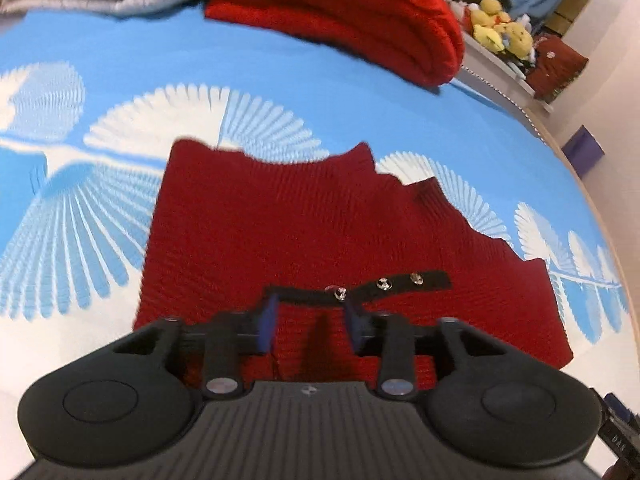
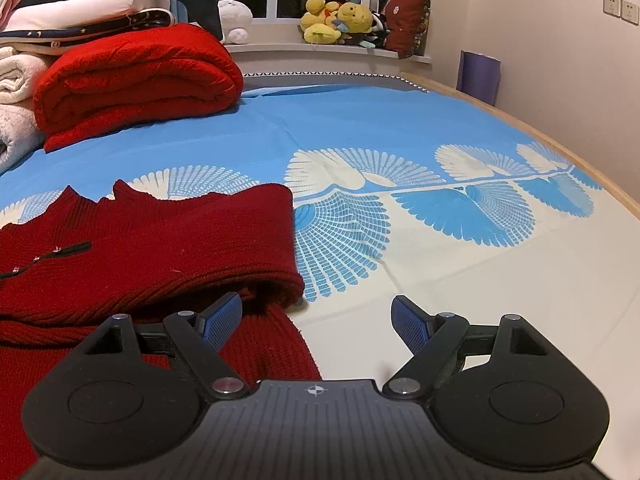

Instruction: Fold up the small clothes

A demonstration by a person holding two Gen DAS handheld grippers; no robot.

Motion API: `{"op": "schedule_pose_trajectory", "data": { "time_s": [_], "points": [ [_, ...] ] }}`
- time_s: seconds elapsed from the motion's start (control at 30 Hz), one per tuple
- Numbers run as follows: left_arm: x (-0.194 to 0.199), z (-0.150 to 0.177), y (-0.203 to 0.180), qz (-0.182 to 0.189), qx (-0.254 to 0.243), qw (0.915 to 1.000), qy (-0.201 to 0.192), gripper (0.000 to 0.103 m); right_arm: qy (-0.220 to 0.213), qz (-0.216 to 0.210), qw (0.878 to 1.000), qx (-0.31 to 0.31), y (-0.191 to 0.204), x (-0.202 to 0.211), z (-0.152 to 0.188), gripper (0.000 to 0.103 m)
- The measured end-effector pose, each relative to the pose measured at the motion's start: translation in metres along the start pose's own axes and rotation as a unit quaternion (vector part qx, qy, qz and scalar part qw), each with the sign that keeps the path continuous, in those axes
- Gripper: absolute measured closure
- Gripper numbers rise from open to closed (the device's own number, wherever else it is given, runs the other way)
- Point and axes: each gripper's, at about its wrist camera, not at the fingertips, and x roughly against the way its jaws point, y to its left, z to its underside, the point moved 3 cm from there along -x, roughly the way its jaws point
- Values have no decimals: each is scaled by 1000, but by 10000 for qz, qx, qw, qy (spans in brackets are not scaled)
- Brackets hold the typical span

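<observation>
The dark red ribbed knit looked soft and floppy, best pinched at its hem, with both hand-held grippers, left and right, spread and empty

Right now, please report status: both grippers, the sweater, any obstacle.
Left gripper open over black snap strap. Right gripper open, empty. Dark red knit sweater flat on bedsheet. No obstacle.

The dark red sweater runs off the left edge; left-wrist view blurred.
</observation>
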Motion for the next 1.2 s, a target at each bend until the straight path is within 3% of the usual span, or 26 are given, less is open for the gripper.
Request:
{"op": "schedule_pose_trajectory", "data": {
  "time_s": [0.3, 0.47, 0.5, 0.53, 0.57, 0.77, 0.83, 0.9, 1.0, 1.1, 1.13, 1.17, 1.2],
  "points": [
    [-20, 7, 6, 73, 43, 9997, 247, 55, 26, -9, 10000, 19, 2, -3, 1, 20],
    [-24, 12, -7, -210, -499, 9975, 452, 54, 19, 47, 10000, -43, 0, -3, 1, 20],
    [-22, 13, -8, -262, -482, 9976, 418, 58, 21, 56, 10000, -55, -1, -3, 1, 20],
    [-20, 12, -9, -290, -414, 9982, 308, 79, 17, 61, 10000, -67, -1, -4, 1, 20],
    [-16, 12, -10, -192, -383, 9989, 188, 84, 5, 71, 9999, -71, -1, -4, 1, 20],
    [24, -6, -20, 74, -535, 9980, -332, 87, -264, 74, 9991, -315, -7, -2, -5, 20],
    [33, -11, -17, -67, -557, 9975, -432, 87, -395, -9, 9981, -463, -10, -1, -6, 20],
    [25, -11, -7, -457, -581, 9966, -358, 86, -511, -106, 9969, -584, -11, -3, -9, 21],
    [-6, 0, 4, -847, -502, 9951, 116, 83, -612, -166, 9960, -628, -9, -14, -11, 22],
    [-10, 3, 7, -788, -417, 9960, 49, 69, -602, -226, 9970, -439, 0, -27, -11, 33],
    [-7, 2, 7, -737, -401, 9965, 16, 56, -604, -268, 9971, -369, 4, -31, -12, 37],
    [-2, 0, 8, -711, -355, 9968, -59, 36, -596, -302, 9973, -311, 8, -33, -12, 39],
    [4, -1, 9, -705, -317, 9968, -188, 30, -580, -359, 9973, -256, 12, -36, -12, 42]
  ]
}}
